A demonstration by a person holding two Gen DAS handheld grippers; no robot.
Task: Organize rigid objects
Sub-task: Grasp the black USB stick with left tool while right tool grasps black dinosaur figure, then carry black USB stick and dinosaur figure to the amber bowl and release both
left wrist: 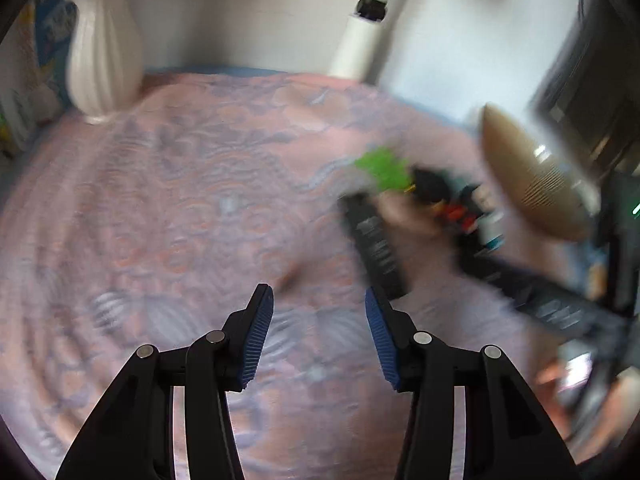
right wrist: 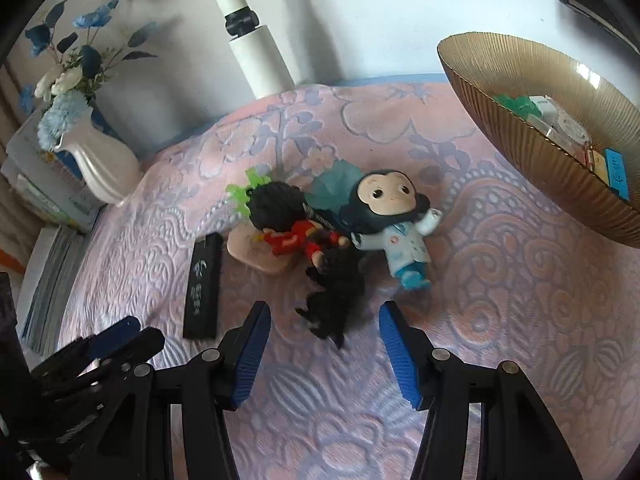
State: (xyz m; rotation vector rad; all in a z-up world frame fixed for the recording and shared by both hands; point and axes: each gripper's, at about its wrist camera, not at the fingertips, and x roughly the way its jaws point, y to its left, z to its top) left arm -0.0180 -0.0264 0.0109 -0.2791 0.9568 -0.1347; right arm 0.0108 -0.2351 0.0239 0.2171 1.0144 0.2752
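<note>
My right gripper (right wrist: 325, 342) hangs over the pink patterned cloth (right wrist: 500, 280) on the tabletop, jaws released and holding nothing. Between the blue pads (right wrist: 250, 354), a bit farther out, lies a black spiky toy (right wrist: 334, 300) flat on the cloth. Just past it is a small doll in red (right wrist: 298, 238) with black hair, leaning on a pale pink block (right wrist: 250, 250). A bright green leafy piece (right wrist: 244, 196) pokes out behind the doll's head. Touching the doll on the right lies a monkey doll (right wrist: 394, 216) in a light blue coat, on its back, with a teal leaf shape (right wrist: 332, 186) behind its head. To the left of the group is a flat black bar (right wrist: 203, 288) with pale marks on it, lying apart from the others.

Far right sits a ribbed brown bowl (right wrist: 520, 112) — inside I see small boxes and something green, too small to name. Far left stands a white vase (right wrist: 102, 164) with blue flowers (right wrist: 86, 36).

My left gripper (left wrist: 319, 332) is also released, over bare cloth — its view is blurred. It shows in the near left corner of the right view too.
</note>
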